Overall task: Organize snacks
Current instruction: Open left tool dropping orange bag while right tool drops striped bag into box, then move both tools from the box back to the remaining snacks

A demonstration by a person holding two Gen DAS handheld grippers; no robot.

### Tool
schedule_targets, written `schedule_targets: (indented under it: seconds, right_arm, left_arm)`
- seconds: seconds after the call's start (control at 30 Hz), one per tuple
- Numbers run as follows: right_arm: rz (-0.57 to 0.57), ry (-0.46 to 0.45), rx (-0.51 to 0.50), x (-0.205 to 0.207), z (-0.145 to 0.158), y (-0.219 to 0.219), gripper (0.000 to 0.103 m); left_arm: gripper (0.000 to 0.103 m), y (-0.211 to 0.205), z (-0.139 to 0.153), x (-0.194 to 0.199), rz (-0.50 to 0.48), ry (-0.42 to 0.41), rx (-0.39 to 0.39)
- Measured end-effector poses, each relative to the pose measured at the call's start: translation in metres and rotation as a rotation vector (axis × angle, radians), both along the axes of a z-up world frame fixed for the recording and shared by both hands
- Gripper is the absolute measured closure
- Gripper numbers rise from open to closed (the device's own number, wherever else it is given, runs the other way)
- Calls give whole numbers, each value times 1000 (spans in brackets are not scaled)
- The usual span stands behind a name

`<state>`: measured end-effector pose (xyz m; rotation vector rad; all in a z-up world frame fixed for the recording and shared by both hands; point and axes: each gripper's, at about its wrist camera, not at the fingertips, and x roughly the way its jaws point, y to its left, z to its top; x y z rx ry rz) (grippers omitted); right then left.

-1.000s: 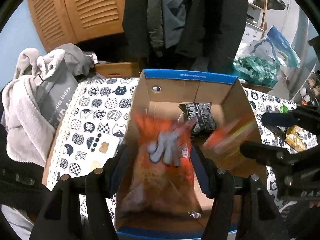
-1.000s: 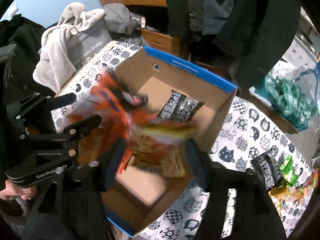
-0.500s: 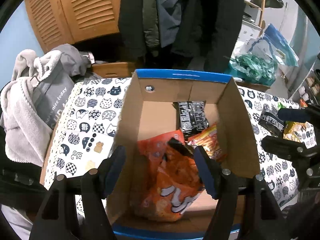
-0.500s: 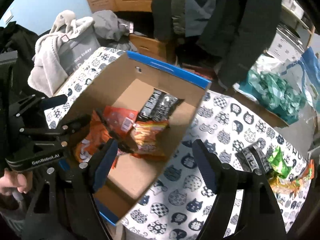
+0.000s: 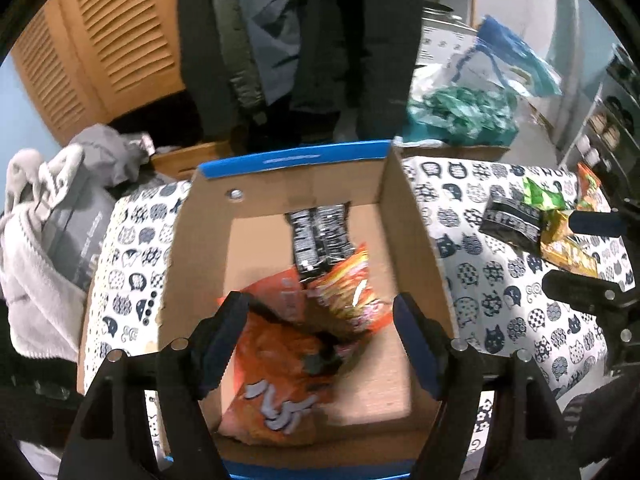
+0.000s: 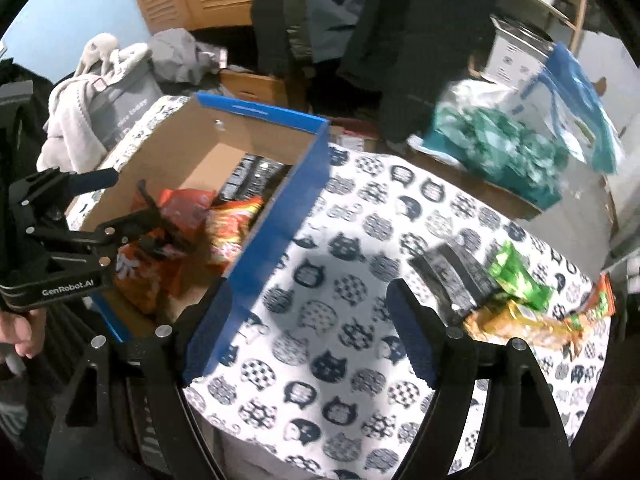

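Observation:
A cardboard box with blue rims (image 5: 208, 240) (image 6: 280, 208) stands on the cat-print tablecloth. Inside lie a large orange snack bag (image 5: 276, 376) (image 6: 140, 272), a red-yellow bag (image 5: 352, 292) (image 6: 232, 228) and a black packet (image 5: 320, 236). My left gripper (image 5: 320, 344) is open and empty above the box. My right gripper (image 6: 308, 336) is open and empty over the cloth right of the box. More snacks lie at the table's right end: a black packet (image 5: 512, 224) (image 6: 456, 268), a green bag (image 5: 540, 196) (image 6: 520, 276) and an orange-yellow bag (image 5: 568, 252) (image 6: 516, 324).
A grey towel and bag (image 5: 44, 232) hang at the table's left edge. Dark coats (image 5: 300, 40) hang behind the table. A teal plastic bag (image 5: 460, 116) sits at the back right. The cloth (image 6: 344, 360) between box and loose snacks is bare.
Both grippers let their bags fall into the box and opened. The right gripper has swung right, away from the box toward the loose snacks. The left has drawn back a little.

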<state>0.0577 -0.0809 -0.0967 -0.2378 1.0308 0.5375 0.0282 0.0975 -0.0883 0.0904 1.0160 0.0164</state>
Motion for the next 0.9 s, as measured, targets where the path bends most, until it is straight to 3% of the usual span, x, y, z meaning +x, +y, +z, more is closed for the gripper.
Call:
schedule_targets:
  seconds: [0.53, 0.73, 0.9]
  right_arm:
    - [-126, 29, 30, -10, -19, -90, 23]
    - [-184, 49, 13, -14, -39, -124, 23]
    - [-243, 77, -9, -13, -60, -156, 23]
  left_arm:
    - [23, -81, -2, 5, -144, 35, 45]
    - [23, -108, -10, 6, -189, 69, 36]
    - [23, -134, -24, 8, -225, 107, 77]
